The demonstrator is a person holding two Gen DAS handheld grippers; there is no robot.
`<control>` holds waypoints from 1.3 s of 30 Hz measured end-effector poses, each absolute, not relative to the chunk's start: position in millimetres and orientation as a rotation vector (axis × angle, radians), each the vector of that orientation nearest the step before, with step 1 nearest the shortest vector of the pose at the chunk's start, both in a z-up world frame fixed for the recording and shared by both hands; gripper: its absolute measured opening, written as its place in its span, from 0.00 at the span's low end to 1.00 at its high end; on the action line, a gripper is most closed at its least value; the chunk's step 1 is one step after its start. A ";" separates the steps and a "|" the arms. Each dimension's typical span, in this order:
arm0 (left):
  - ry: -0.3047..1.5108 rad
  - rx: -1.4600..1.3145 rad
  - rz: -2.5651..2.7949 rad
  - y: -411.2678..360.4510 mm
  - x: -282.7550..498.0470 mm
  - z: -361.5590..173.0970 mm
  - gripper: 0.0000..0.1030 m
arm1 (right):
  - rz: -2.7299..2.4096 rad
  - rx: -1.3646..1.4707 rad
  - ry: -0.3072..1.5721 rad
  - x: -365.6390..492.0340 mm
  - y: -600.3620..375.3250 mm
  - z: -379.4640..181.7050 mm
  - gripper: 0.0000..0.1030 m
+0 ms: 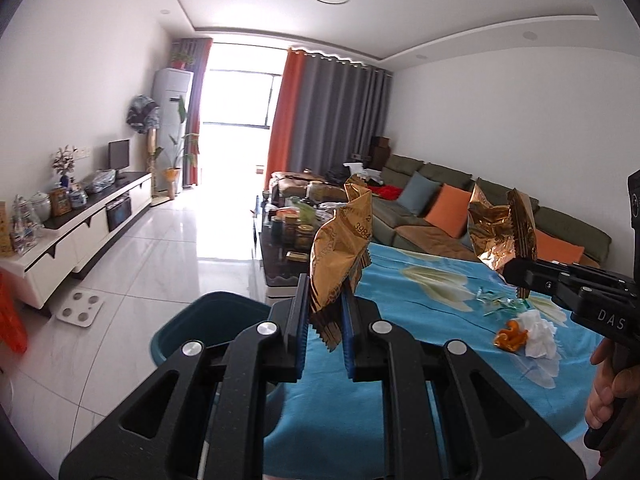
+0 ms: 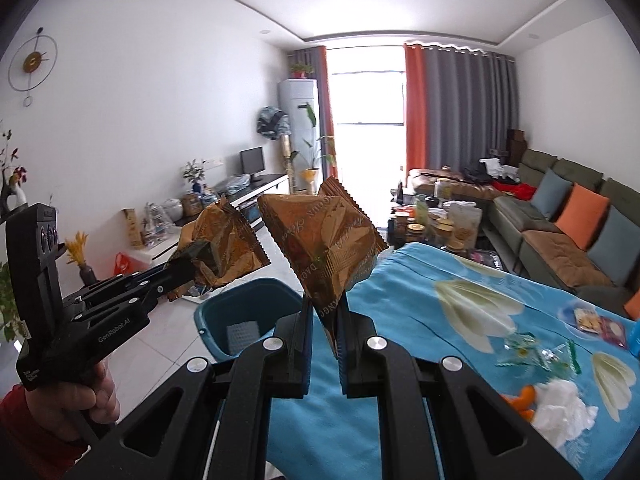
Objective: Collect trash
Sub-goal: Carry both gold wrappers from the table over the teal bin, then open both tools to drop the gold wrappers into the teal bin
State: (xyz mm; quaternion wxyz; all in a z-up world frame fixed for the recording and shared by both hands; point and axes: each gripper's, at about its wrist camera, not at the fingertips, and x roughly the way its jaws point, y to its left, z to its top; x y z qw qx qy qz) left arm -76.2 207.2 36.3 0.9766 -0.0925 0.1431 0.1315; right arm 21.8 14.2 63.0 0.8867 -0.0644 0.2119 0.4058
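My left gripper is shut on a crumpled gold snack wrapper, held up over the table's left edge. A teal bin stands on the floor just left of and below it. My right gripper is shut on a second gold-brown wrapper, raised above the near corner of the table beside the teal bin. Each view shows the other hand: the right gripper with its wrapper, and the left gripper with its wrapper.
The table wears a blue flowered cloth. On it lie orange peel, a white tissue, a clear plastic wrapper with green bits and snack packets. A cluttered coffee table and a sofa stand behind.
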 end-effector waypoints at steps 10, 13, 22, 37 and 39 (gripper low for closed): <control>0.329 -0.233 0.382 257.3 -92.5 26.7 0.14 | 0.967 -0.161 0.502 45.4 61.0 61.0 0.09; 0.355 -0.250 0.415 277.9 -91.3 20.2 0.14 | 1.003 -0.167 0.539 58.3 78.6 56.2 0.09; 0.441 -0.319 0.474 310.5 -54.8 -7.9 0.14 | 1.108 -0.162 0.695 94.9 137.2 27.2 0.09; 0.653 -0.442 0.488 330.6 27.6 -89.7 0.19 | 1.110 -0.264 0.953 132.4 214.4 -42.5 0.14; 0.671 -0.452 0.483 331.8 36.1 -98.1 0.20 | 1.107 -0.283 0.978 133.1 221.1 -50.1 0.17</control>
